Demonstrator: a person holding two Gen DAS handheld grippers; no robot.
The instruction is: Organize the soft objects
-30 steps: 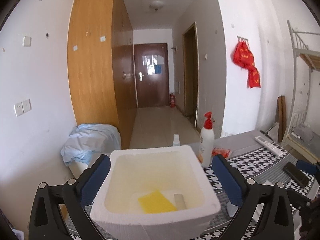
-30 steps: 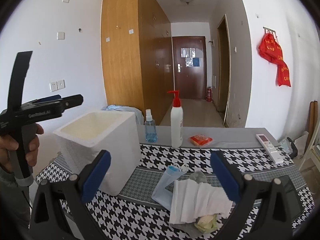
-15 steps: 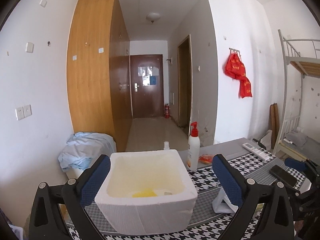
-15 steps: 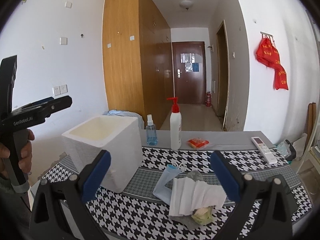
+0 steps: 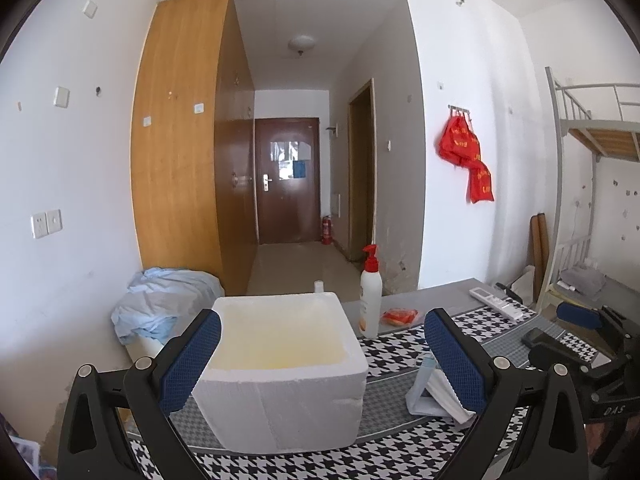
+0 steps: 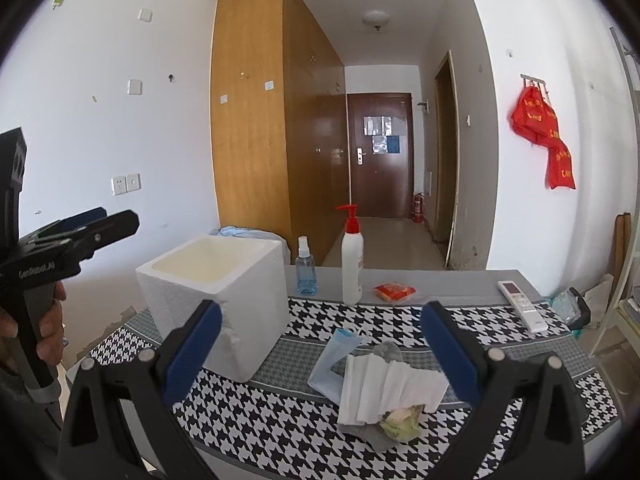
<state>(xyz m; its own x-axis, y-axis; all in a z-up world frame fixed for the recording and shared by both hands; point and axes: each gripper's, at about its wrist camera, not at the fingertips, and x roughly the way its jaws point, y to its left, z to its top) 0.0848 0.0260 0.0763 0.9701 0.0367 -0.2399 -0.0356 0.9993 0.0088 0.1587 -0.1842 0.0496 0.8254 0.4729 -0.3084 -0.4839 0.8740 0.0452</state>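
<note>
While the left wrist view was examined, the left tool (image 5: 322, 358) was found with its two blue pads set wide apart, gripping nothing, raised above the worktop (image 5: 400, 456) with its houndstooth cover. A white foam box (image 5: 286, 376) stood open-topped between and just beyond the pads; its floor was not visible from this angle. A blue face mask and folded white tissues (image 5: 434, 394) lay to the right of the box, partly hidden behind the right pad. A white pump bottle (image 5: 370, 298) with a red head stood upright behind the box, an orange packet (image 5: 400, 316) beside it, and a white remote (image 5: 496, 302) farther right. The right tool (image 5: 588, 320) appeared at the frame's right edge.

As seen from the right wrist view, the right tool (image 6: 320, 350) also had its pads well apart and empty, held above the worktop (image 6: 260, 420). The pile of soft items lay between the pads: folded white tissues (image 6: 390, 390) over a grey cloth (image 6: 374, 438) and a pale green piece (image 6: 402, 420), with the blue face mask (image 6: 330, 362) touching their left side. The foam box (image 6: 218, 296) stood to the left, apart from the pile. A small blue spray bottle (image 6: 306, 272) and the pump bottle (image 6: 352, 258) stood behind. The left tool (image 6: 80, 228) was held in a hand (image 6: 46, 330) at far left.
</note>
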